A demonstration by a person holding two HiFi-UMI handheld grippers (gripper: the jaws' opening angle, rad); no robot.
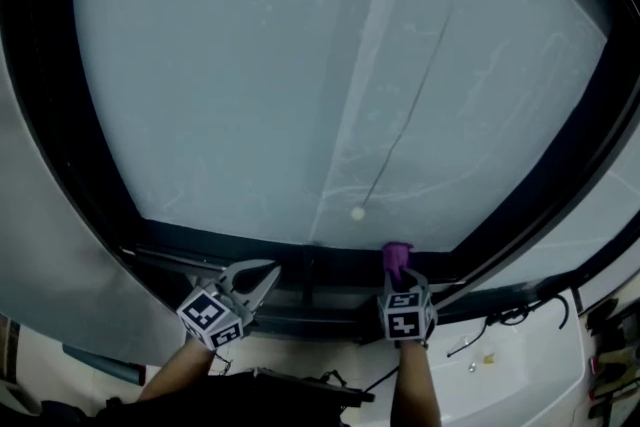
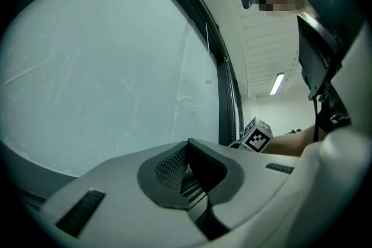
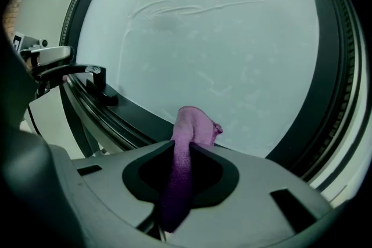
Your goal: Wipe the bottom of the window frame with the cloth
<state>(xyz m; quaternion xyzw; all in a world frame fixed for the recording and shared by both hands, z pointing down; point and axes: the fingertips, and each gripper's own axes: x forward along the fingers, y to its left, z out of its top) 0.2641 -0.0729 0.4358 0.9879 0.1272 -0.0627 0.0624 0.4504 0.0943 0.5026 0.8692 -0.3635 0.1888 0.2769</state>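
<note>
Purple cloth (image 3: 192, 128) is pinched between my right gripper's (image 1: 398, 273) jaws. Its bunched free end is at the bottom rail of the window frame (image 1: 320, 267), just under the glass (image 1: 300, 85). My right forearm reaches straight forward. My left gripper (image 1: 262, 277) angles toward the same rail, further left, its jaws pressed together on nothing.

The window (image 1: 250, 65) glows pale and even, while the frame (image 1: 300, 267) below sits in dim shadow. Every view bows hard at the edges, corners black; a ceiling lamp (image 2: 276, 83) glares.
</note>
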